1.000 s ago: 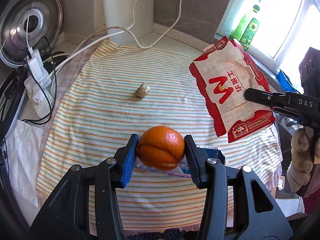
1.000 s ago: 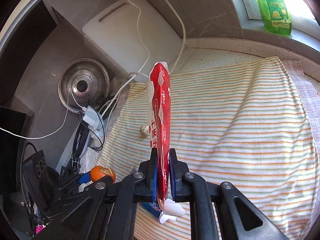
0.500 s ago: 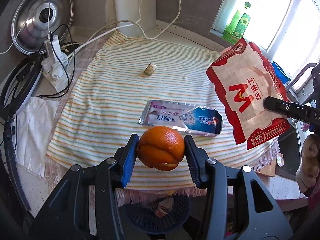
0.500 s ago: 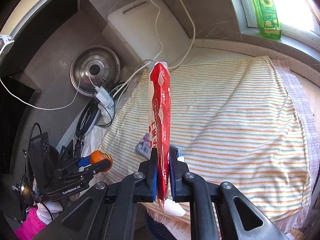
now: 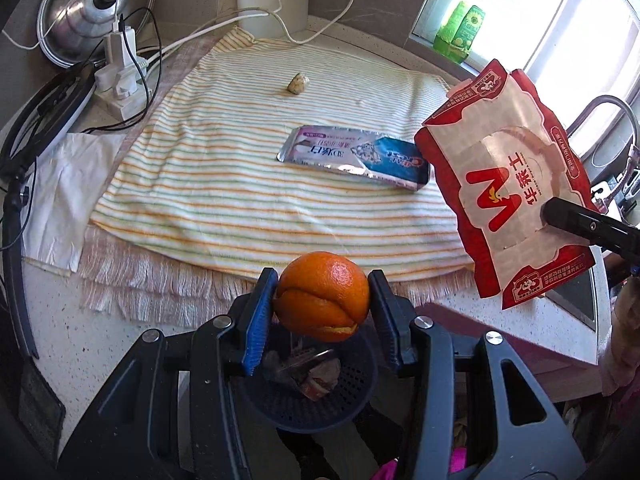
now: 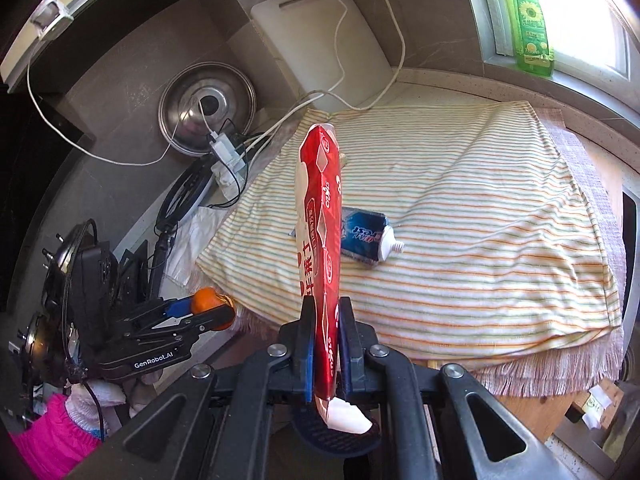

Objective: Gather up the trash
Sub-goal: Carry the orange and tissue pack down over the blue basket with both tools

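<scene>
Left hand-held gripper (image 5: pixel 322 308) clamps orange peel (image 5: pixel 322 297) past worktop (image 5: pixel 120 344) front edge, above dark basket (image 5: pixel 320 408) holding scraps. Right hand-held gripper (image 6: pixel 325 344) pinches red wrapper (image 6: pixel 320 240). Striped towel (image 5: pixel 224 184) covers worktop; toothpaste tube (image 5: pixel 356 158) mid-towel, small crumpled scrap (image 5: pixel 298 83) toward back edge. Sunlit window, green bottle (image 6: pixel 530 24) on sill.

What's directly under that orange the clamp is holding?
Below the orange sits a dark perforated bin with crumpled wrappers already inside. The left gripper hides much of the bin, so its full contents can't be seen.
</scene>
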A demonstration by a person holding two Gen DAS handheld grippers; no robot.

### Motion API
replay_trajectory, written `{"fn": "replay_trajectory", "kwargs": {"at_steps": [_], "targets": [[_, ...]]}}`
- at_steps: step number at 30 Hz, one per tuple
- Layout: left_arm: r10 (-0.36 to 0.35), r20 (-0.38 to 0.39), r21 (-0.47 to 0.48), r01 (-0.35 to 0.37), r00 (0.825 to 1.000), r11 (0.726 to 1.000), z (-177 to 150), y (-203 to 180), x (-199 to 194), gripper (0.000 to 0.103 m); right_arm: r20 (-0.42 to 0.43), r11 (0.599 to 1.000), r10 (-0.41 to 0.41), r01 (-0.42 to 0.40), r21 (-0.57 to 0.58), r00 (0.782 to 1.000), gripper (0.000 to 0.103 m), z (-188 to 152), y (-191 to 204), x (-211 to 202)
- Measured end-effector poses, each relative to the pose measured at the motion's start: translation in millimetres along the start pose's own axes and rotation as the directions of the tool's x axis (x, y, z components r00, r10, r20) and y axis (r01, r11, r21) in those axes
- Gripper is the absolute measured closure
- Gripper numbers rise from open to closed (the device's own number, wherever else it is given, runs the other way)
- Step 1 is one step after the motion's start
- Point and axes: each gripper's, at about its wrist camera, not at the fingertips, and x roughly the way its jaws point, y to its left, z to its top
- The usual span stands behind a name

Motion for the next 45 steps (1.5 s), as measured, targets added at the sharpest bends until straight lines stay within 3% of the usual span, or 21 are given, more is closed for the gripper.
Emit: {"fn": "replay_trajectory", "kwargs": {"at_steps": [11,22,33,45], "targets": [[-0.023,-0.065,-0.007,0.022,0.998,1.000,-43,8,8,0.056,-0.061,0.997,0.002,-0.007,-0.074,0.998,0.095,-49,40,10],[-0.033,-0.148,0.000,0.033,0.988,0.999,-87,19,23,0.056,-0.188,0.996,0.017,-0.033,-0.083,0.982,0.095,-103,58,34],[-0.035,-0.243,0.021,0.041,0.969,0.999,-120,17,50,0.056,-0.302,0.997,-0.021,-0.003,-0.077,0.953,0.095,-141,48,61],[-0.024,-0.322,0.008,0.028,0.946,1.000,-135,22,92,0.056,-0.385,0.995,-0.081,0.053,-0.083,0.919,0.094,-160,28,104]]}}
